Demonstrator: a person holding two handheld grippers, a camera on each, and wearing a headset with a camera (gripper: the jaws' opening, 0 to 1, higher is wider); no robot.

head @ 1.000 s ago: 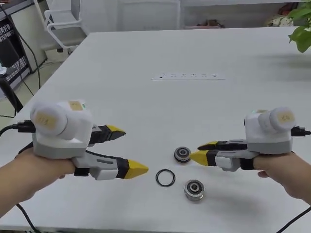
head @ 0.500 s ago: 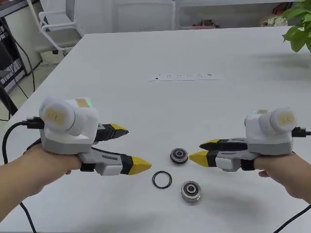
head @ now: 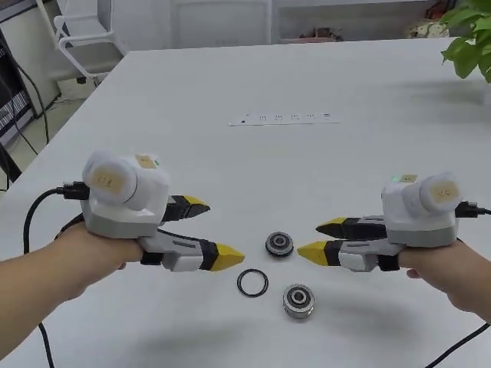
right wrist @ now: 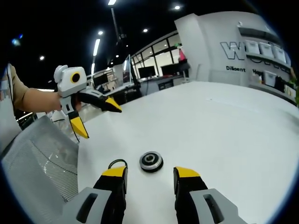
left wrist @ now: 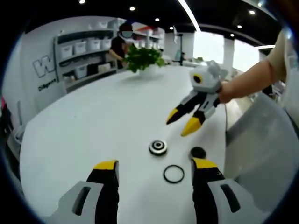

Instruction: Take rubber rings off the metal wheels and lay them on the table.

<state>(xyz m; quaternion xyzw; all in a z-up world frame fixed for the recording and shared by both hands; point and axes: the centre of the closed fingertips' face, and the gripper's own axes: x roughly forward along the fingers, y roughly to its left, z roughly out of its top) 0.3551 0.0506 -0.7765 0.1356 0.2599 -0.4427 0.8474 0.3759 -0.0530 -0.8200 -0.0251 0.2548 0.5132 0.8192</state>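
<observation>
Between the two grippers, on the near part of the white table (head: 322, 84): two small round metal wheels and one loose thin black rubber ring (head: 252, 283), lying flat and touching neither wheel. Far wheel (head: 279, 244) sits just off the right gripper (head: 316, 238) tips; near wheel (head: 298, 300) is just right of the ring, closer to the person. Left gripper (head: 217, 230) hovers left of the ring, fingers spread wide, nothing held. Right gripper fingers also apart, empty. In the right gripper view the far wheel sits dead ahead between them.

Read on status: far wheel shows a dark outer band, so it's likely still wearing its ring. Near wheel shows bare metal on its side, so the loose ring is probably from it. Not certain at this resolution.

Handling: wheels look like solid steel, so heavy for their size, stiff and smooth. They'll slide or roll on the table if pushed sideways. Ring is light, soft, stretchy and grippy. It likely sits snug on the rim, so it needs peeling, not a straight pull.

Suggest one gripper clamps the wheel across its flat faces, and the other pinches the rubber at the outer edge and rolls it over the rim. Risks: thin ring slips out of the tips, or the wheel skids away if not pinned.
</observation>
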